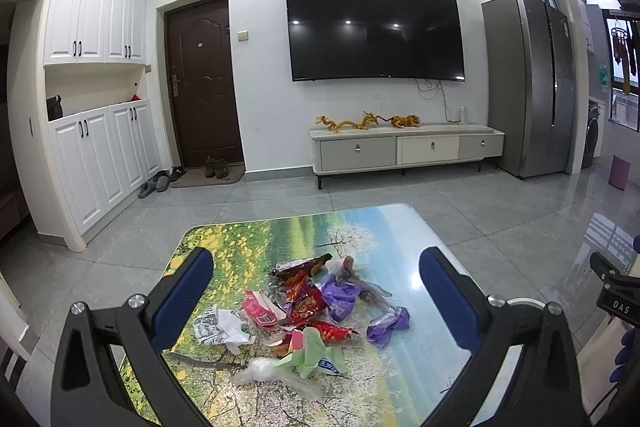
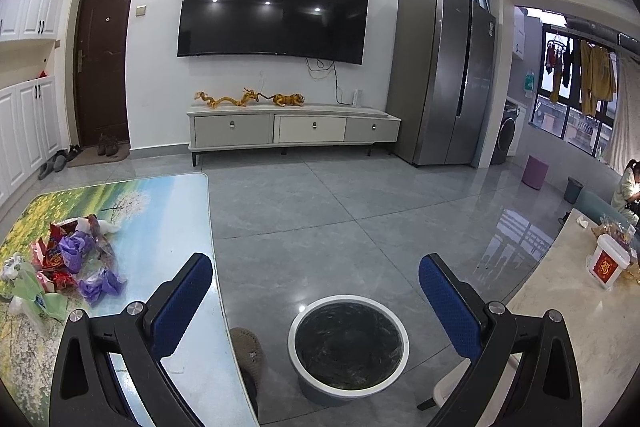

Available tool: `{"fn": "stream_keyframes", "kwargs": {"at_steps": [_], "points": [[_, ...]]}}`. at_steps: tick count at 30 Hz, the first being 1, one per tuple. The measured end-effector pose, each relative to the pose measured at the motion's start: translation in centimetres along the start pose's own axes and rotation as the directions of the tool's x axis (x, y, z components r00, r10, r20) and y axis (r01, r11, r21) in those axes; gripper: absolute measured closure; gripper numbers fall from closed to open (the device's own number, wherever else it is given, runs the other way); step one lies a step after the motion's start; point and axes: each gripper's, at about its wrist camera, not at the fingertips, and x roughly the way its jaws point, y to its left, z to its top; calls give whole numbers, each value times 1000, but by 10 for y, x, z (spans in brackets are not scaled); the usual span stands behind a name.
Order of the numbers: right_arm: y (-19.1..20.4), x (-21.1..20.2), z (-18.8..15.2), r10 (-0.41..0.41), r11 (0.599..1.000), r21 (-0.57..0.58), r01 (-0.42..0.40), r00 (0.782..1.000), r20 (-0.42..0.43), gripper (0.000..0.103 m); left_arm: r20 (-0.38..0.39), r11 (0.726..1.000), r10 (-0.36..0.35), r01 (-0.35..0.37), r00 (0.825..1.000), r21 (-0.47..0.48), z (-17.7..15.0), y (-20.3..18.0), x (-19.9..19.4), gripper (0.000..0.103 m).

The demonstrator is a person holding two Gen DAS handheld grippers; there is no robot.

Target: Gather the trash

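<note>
A pile of trash [image 1: 308, 311] lies on the table with the landscape print [image 1: 380, 227]: red snack wrappers, purple plastic, a green wrapper, white paper and clear film. My left gripper [image 1: 316, 291] is open and empty, held above the pile. The pile also shows in the right wrist view [image 2: 72, 267], at the left. My right gripper [image 2: 316, 291] is open and empty, above the floor to the right of the table. A round bin with a black liner and white rim [image 2: 348, 343] stands on the floor below it.
A pale counter [image 2: 560, 307] with a white tub [image 2: 606, 263] lies at the right. A brown knitted thing [image 2: 248, 351] sits by the table edge. A TV stand [image 2: 292, 127], fridge [image 2: 444, 75], pink stool [image 2: 535, 171] and small dark bin [image 2: 574, 189] stand farther off. A person sits at far right.
</note>
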Motion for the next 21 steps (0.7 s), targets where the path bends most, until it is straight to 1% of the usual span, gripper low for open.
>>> {"fn": "stream_keyframes", "kwargs": {"at_steps": [2, 5, 9, 15, 18, 21], "points": [[15, 4, -6, -4, 1000, 4, 4, 1000, 2, 0, -20, 1000, -14, 14, 1000, 5, 1, -1, 7, 0], [18, 10, -7, 6, 1000, 11, -6, 1000, 10, 0, -51, 999, -35, 35, 998, 6, -1, -2, 19, 0], [47, 13, -5, 11, 1000, -7, -11, 1000, 23, 0, -83, 999, -40, 40, 996, 4, -4, 0, 36, 0], [79, 31, 0, 67, 997, -35, -66, 998, 8, 0, -121, 999, -31, 29, 992, -14, -10, 11, 57, 0], [89, 43, 1, 95, 994, -45, -96, 995, -12, 0, -134, 999, -31, 28, 991, -23, -12, 15, 64, 0], [97, 53, 5, 104, 993, -58, -105, 994, -25, 0, -140, 999, -36, 33, 990, -29, -13, 17, 70, 0]]}}
